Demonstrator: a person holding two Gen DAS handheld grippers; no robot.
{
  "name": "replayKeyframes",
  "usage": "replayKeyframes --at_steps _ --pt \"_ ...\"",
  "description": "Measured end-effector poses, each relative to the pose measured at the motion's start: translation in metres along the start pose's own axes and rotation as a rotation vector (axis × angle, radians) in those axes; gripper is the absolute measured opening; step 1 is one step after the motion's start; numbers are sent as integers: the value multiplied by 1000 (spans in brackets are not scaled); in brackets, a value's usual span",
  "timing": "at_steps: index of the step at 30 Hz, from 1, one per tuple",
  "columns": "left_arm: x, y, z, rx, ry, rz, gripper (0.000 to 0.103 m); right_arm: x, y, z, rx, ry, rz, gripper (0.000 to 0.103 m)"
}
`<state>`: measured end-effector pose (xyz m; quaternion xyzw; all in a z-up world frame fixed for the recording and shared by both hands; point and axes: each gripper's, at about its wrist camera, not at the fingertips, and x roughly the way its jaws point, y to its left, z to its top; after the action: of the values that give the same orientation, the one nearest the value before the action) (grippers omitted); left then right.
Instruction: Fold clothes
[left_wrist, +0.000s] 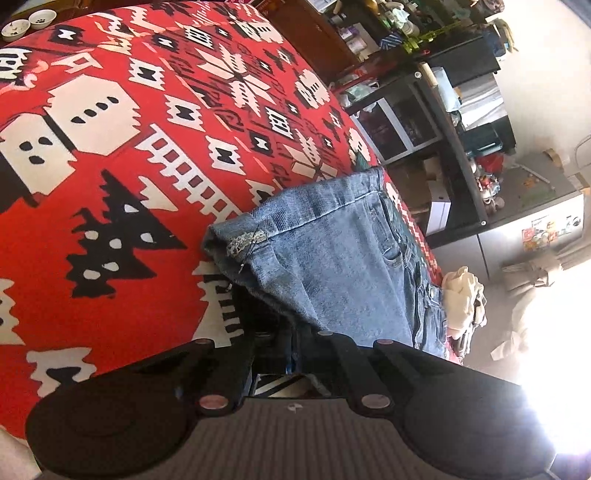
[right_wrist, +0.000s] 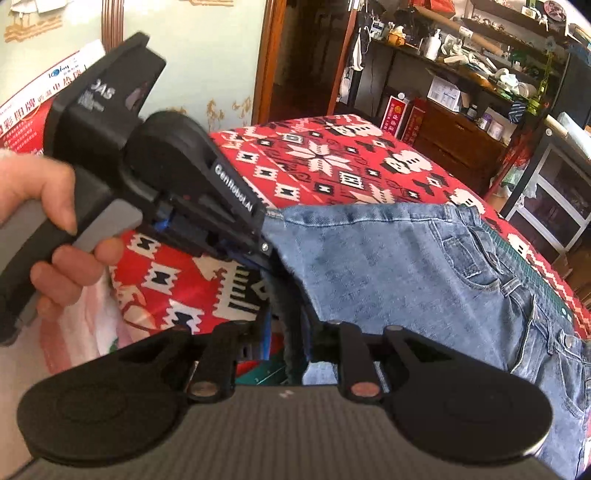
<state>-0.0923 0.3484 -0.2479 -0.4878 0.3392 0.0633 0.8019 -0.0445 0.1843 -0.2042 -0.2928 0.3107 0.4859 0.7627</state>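
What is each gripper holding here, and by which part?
Both hold the jeans by the leg-hem end: the left gripper pinches one hem corner, and the right gripper is shut on the denim edge beside it.

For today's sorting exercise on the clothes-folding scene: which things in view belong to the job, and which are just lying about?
Belonging to the job:
- blue jeans, lifted over the red patterned cloth
- left gripper, shut on the jeans' hem
- right gripper, shut on the denim

Just lying about:
- two small bowls
- cluttered shelves
- cream cloth bundle
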Motion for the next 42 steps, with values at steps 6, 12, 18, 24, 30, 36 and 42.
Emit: replayKeyframes --at_steps 6,12,18,24,30,36,42 --pt "0 0 0 -1 0 -4 2 7 3 -5 -36 24 -39 17" --pt "2 2 1 -3 -4 8 2 12 1 -6 -22 48 -35 1" --pt "-9 -3 1 54 -19 69 2 12 5 -2 23 54 27 1" --pt "-14 -5 5 60 13 82 3 2 -7 -7 126 42 107 8" --pt "-44 -12 9 126 -15 129 2 -18 -27 -13 204 4 111 8" --pt "-48 -29 18 219 -50 86 2 -27 -49 -19 280 -10 96 8" --pt "-17 -23 27 264 -6 176 2 -10 -37 -34 289 51 164 8"
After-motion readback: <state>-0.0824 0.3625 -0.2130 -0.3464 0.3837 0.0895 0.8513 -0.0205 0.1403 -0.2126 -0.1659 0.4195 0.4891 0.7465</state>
